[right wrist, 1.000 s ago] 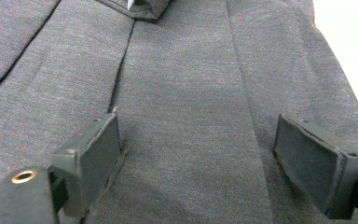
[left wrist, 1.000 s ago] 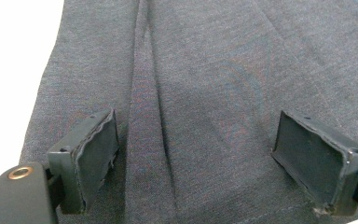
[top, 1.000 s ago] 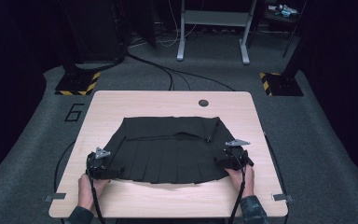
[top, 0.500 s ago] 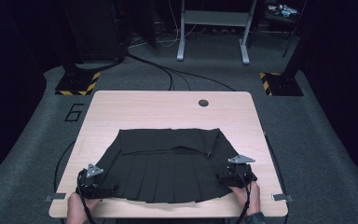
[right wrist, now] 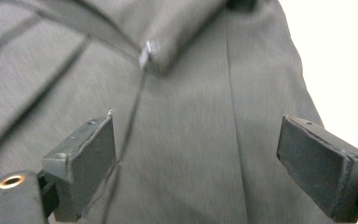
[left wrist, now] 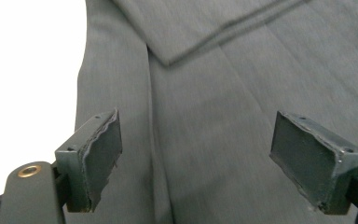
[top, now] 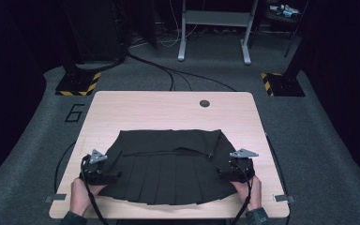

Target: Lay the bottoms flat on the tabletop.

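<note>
Left hand-held gripper (top: 115,176) jaws wide apart, right hand-held gripper (top: 221,174) likewise, both hands low, level

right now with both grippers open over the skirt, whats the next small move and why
Probably lower both and close the fingers on the skirt's side edges. The left gripper and right gripper both hang open over the cloth, gripping nothing, one near each side. The skirt lies flat with its top strip folded over, so a fresh grip seems needed before another fold.
</note>
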Available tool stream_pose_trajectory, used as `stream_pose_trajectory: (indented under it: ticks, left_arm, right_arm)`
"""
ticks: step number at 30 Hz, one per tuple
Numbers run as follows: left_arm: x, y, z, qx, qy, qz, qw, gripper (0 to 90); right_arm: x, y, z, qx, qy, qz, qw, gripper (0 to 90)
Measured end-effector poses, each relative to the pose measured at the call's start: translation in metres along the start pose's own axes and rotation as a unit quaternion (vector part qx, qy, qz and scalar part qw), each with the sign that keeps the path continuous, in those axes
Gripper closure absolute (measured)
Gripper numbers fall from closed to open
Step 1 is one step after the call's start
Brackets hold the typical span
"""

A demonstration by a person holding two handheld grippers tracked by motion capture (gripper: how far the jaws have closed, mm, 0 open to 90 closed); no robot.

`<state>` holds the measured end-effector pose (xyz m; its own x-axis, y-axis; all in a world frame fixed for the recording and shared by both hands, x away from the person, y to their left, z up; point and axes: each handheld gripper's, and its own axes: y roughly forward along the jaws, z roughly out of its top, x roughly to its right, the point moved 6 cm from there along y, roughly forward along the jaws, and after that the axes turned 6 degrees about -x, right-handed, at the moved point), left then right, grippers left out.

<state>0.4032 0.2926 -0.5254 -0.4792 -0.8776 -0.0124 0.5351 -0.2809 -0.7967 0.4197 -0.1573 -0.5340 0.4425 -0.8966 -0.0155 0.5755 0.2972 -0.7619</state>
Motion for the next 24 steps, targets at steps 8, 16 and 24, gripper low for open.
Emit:
stream_pose_trajectory:
  ticks: [8, 16, 24]
  left_arm:
    - [-0.012, 0.024, 0.033, -0.007, -0.007, -0.017, 0.9998, 20.5]
    - [-0.011, 0.045, 0.039, -0.028, -0.008, -0.008, 0.9995, 27.9]
    - [-0.010, 0.066, 0.042, -0.046, -0.013, 0.024, 0.9986, 42.4]
  right_arm:
    - [-0.014, 0.008, 0.033, -0.003, -0.025, -0.012, 0.9996, 14.3]
    - [-0.019, 0.030, 0.045, -0.022, -0.029, -0.015, 0.9992, 20.5]
    - [-0.019, 0.043, 0.046, -0.030, -0.027, -0.012, 0.9991, 34.1]
